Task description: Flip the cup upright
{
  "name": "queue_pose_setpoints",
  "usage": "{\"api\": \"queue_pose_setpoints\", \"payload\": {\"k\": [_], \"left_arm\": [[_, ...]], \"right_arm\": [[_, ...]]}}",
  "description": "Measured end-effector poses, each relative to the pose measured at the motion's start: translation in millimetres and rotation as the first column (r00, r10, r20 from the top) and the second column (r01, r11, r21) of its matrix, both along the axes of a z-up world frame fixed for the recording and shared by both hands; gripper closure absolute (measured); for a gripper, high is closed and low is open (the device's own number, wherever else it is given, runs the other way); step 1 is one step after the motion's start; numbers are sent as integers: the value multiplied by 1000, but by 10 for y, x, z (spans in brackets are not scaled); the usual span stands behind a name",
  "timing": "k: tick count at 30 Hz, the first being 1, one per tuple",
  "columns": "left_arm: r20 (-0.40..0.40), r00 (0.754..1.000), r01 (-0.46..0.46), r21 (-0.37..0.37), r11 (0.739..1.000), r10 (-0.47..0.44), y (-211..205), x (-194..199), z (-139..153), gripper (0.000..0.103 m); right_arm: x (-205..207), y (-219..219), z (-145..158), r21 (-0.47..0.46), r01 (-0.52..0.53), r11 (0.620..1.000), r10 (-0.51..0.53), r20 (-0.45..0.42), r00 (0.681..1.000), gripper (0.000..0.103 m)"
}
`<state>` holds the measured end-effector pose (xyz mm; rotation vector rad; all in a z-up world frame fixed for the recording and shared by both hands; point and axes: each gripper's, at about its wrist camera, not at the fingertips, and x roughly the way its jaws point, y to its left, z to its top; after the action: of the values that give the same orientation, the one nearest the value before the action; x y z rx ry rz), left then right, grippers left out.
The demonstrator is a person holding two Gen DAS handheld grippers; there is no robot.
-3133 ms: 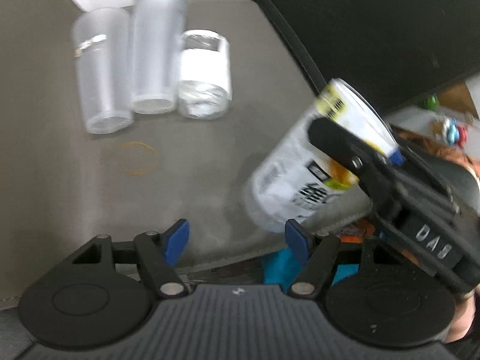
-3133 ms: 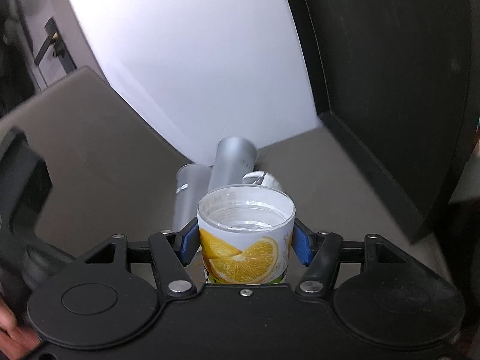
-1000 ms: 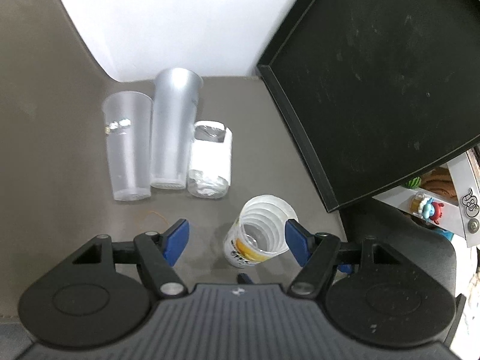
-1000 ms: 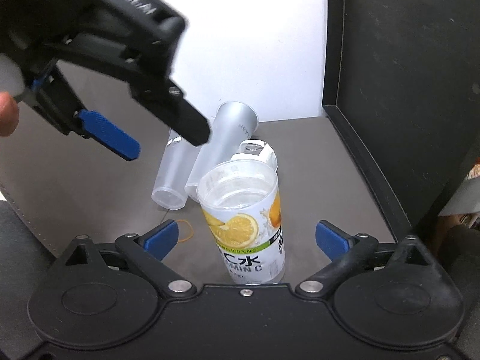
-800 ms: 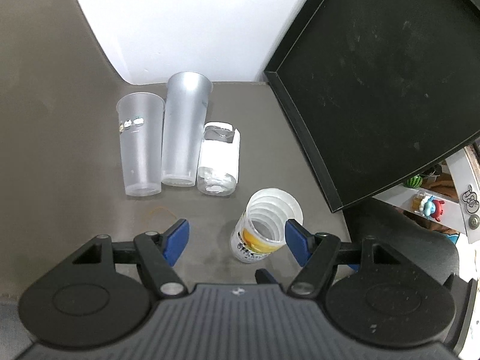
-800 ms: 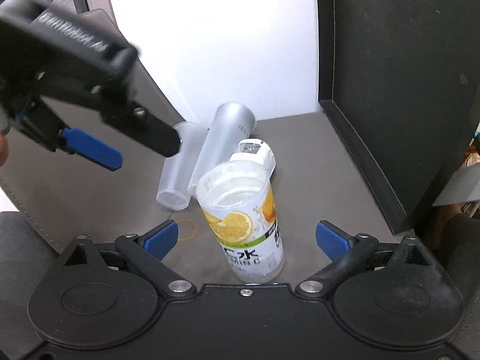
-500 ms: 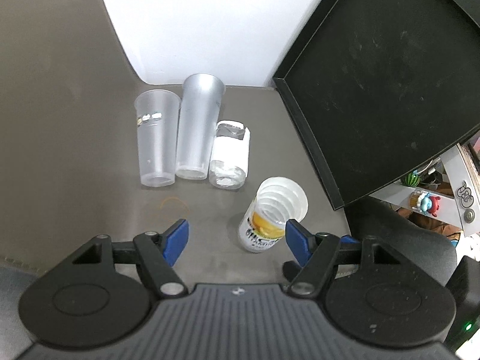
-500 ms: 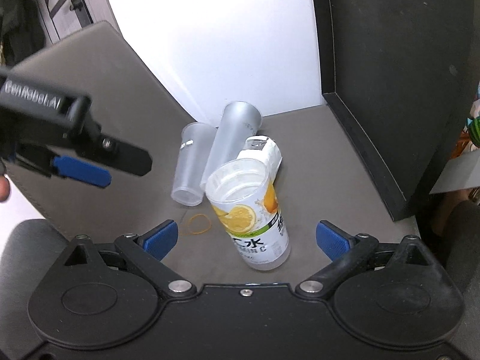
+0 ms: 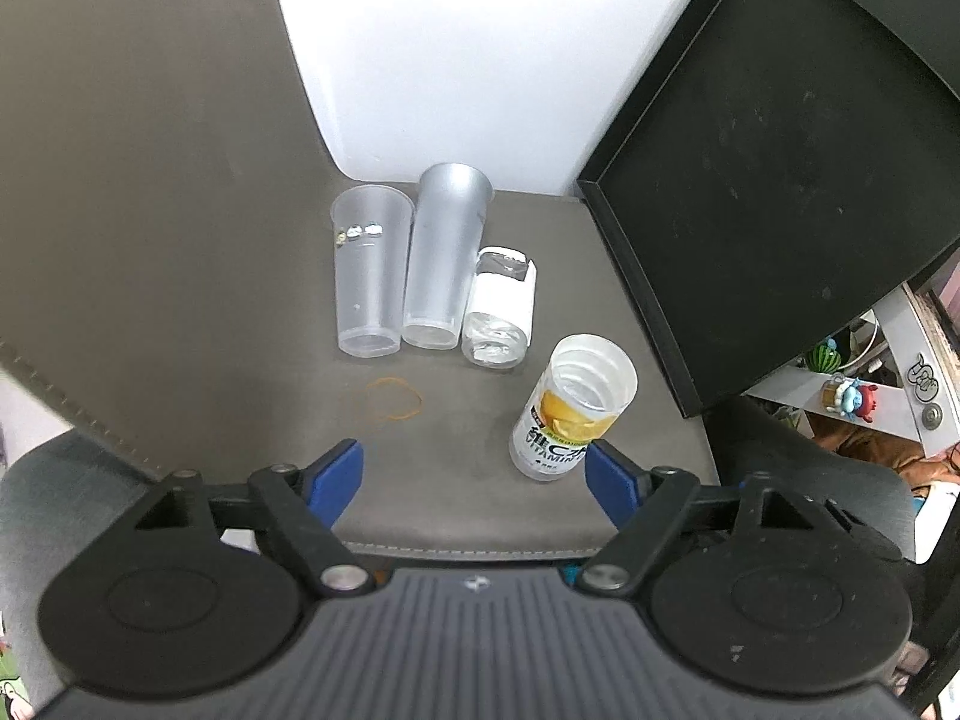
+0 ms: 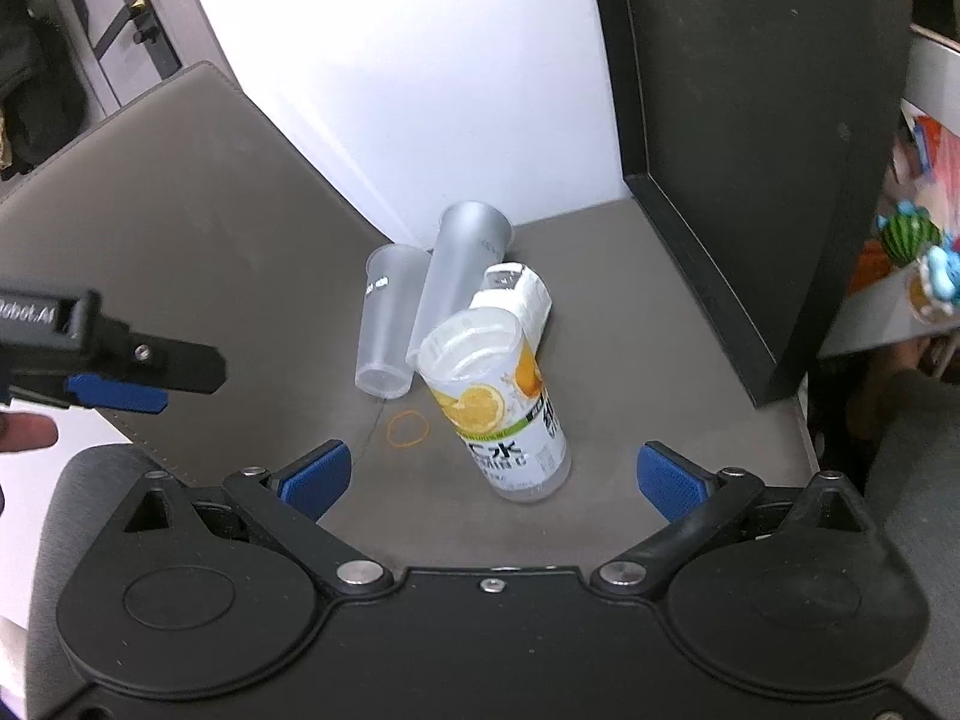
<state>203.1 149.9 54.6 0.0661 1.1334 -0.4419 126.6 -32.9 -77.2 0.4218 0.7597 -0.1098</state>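
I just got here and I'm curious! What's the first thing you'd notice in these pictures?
The cup with the orange slice picture stands upright, mouth up, on the gray mat, in front of the open right gripper. Behind it, three clear cups lie side by side. A thin orange rubber band lies flat nearby.

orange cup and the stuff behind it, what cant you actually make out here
- Orange cup: small label print, too small in both views.
- White-labelled cup: lower part hidden by the orange cup in the right wrist view.
- Left claw: cut off by the frame edge in the right wrist view.
- Clear cups: upright or lying down, unclear through fisheye distortion.
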Motion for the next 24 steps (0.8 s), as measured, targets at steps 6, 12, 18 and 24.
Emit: {"api": "queue_pose_setpoints", "payload": {"k": [6,12,18,24], "left_arm": [[18,999,-27,-5,1000,27,117,-188,44,11],[60,998,-35,3,999,35,201,-395,101,2],[95,994,-57,4,998,57,315,-530,167,0],[127,991,-45,4,999,44,385,-712,246,0]], "right_arm": [[-171,4,192,-18,4,1000,-3,8,1000,0],[-322,-14,346,-42,28,999,-28,9,1000,0],[-475,19,533,-74,28,997,-25,38,999,0],[-573,55,665,-100,23,995,-19,39,999,0]]}}
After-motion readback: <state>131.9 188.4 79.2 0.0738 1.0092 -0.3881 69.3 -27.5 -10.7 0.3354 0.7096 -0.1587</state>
